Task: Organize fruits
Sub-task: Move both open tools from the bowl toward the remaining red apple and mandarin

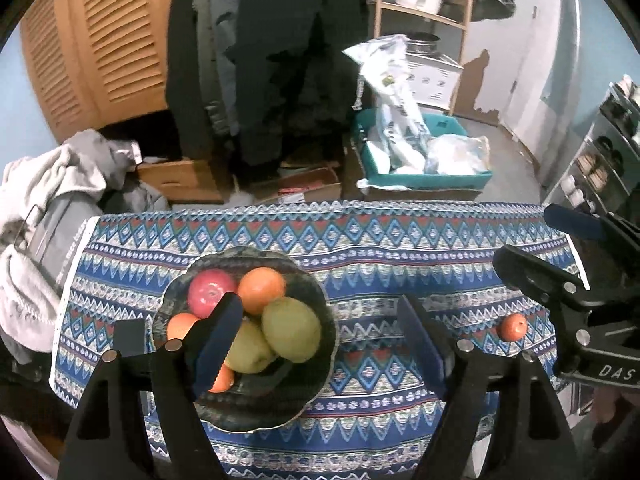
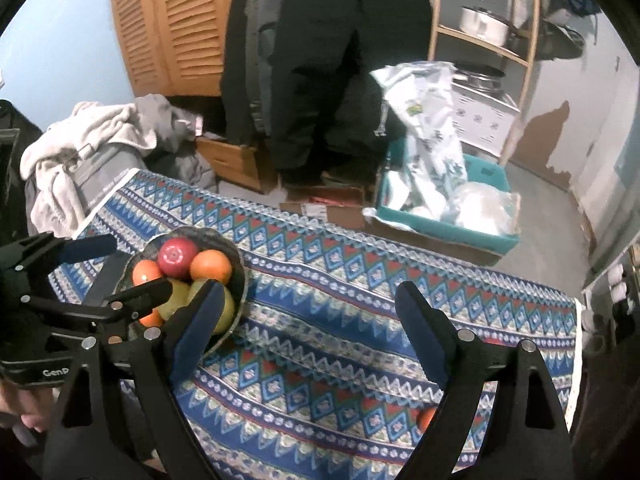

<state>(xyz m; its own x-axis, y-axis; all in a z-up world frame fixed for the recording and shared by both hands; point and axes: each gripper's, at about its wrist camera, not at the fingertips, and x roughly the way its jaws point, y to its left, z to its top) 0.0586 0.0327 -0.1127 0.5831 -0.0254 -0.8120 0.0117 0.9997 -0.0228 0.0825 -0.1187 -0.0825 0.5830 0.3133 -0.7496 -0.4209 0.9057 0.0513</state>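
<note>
orange stray fruit (image 1: 513,327) lies alone on the patterned cloth (image 1: 360,240), right of centre in the left wrist view, well apart from the bowl (image 1: 192,394) at lower left; both the right gripper (image 2: 308,332) and left gripper (image 1: 320,344) stand wide and empty; bring the right gripper down to straddle the fruit squarely; close gently, since it may roll.

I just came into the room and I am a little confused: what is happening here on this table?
A person holds a gripper in each hand and is sorting fruit. The dark bowl on the patterned tablecloth already holds a red apple, oranges and two green fruits. One small orange lies alone on the cloth. The left gripper is above the bowl and the right gripper is above the cloth; both have open fingers and hold nothing.
</note>
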